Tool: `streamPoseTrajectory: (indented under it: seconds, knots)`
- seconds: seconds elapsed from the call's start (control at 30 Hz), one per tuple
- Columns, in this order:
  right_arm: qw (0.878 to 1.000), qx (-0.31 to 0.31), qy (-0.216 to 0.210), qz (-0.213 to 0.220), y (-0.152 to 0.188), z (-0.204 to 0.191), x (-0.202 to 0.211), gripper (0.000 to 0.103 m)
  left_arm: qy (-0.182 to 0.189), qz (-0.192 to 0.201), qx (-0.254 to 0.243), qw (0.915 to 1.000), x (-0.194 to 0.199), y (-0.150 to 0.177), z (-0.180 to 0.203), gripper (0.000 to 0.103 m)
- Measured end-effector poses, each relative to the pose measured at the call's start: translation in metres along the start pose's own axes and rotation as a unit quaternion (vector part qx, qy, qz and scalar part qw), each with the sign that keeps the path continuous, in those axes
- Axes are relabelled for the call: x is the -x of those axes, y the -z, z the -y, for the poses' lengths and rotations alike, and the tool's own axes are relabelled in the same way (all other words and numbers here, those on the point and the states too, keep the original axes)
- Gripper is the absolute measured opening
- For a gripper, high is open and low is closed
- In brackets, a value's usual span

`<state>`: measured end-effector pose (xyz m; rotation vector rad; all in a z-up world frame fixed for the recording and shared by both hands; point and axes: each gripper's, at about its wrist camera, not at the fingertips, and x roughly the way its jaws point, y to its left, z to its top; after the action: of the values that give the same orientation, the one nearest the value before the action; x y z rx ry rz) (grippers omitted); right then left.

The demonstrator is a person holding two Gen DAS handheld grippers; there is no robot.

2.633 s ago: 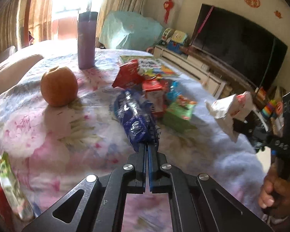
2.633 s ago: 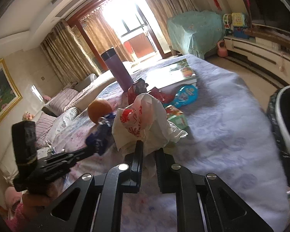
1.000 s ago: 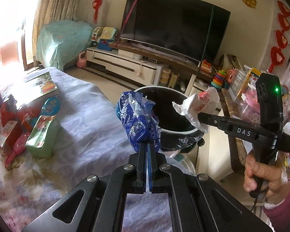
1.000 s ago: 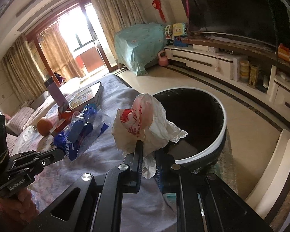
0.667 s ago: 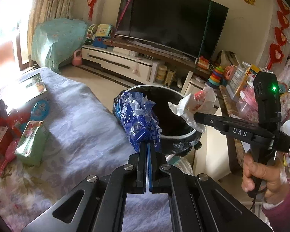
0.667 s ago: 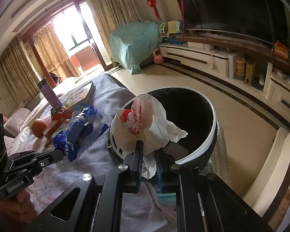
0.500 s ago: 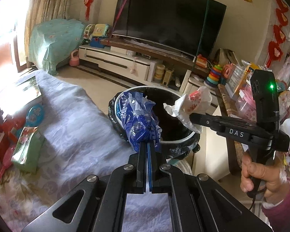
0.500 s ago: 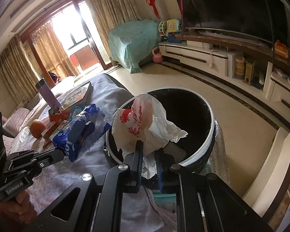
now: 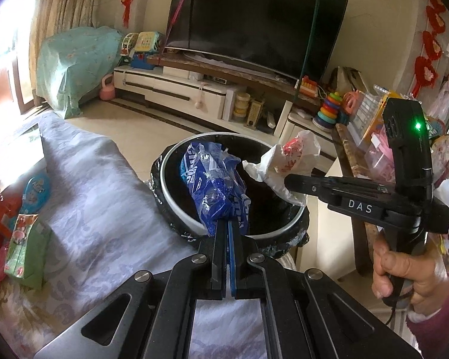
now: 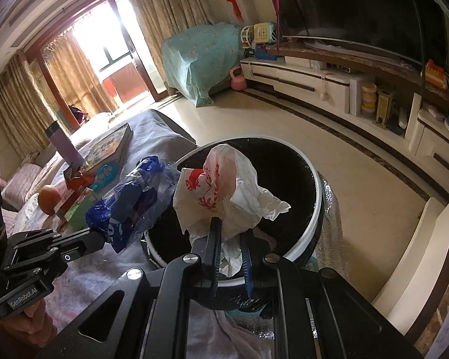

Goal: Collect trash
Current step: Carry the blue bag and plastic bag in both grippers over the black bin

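Note:
My left gripper (image 9: 228, 229) is shut on a crumpled blue plastic wrapper (image 9: 214, 185) and holds it over the near rim of a round black trash bin with a white rim (image 9: 176, 206). My right gripper (image 10: 229, 230) is shut on a white plastic bag with red print (image 10: 221, 191), held above the bin's opening (image 10: 287, 185). The right gripper and white bag also show in the left wrist view (image 9: 284, 161), the left gripper and blue wrapper in the right wrist view (image 10: 134, 200).
A table with a pale floral cloth (image 9: 89, 197) lies left of the bin, with a green packet (image 9: 24, 248), red cartons (image 10: 74, 185), an orange fruit (image 10: 49, 199), a purple bottle (image 10: 64, 143) and a book (image 10: 107, 146). A TV stand (image 9: 194, 89) and toys stand behind.
Both grippers have swung from the table to the trash bin, carrying the wrapper and the bag, and now hold them over its opening. Both stay shut.

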<state>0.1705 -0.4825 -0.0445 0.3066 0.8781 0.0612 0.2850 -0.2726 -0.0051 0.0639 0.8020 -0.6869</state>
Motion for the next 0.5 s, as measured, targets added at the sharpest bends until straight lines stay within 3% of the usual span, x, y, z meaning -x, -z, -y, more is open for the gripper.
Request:
streamPoseTrajectory:
  seconds: [0.5]
  knots:
    - [0.999, 0.009, 0.016, -0.029, -0.010, 0.006, -0.016, 0.013, 0.002, -0.013, 0.008, 0.9999, -0.015, -0.011, 0.002, 0.000]
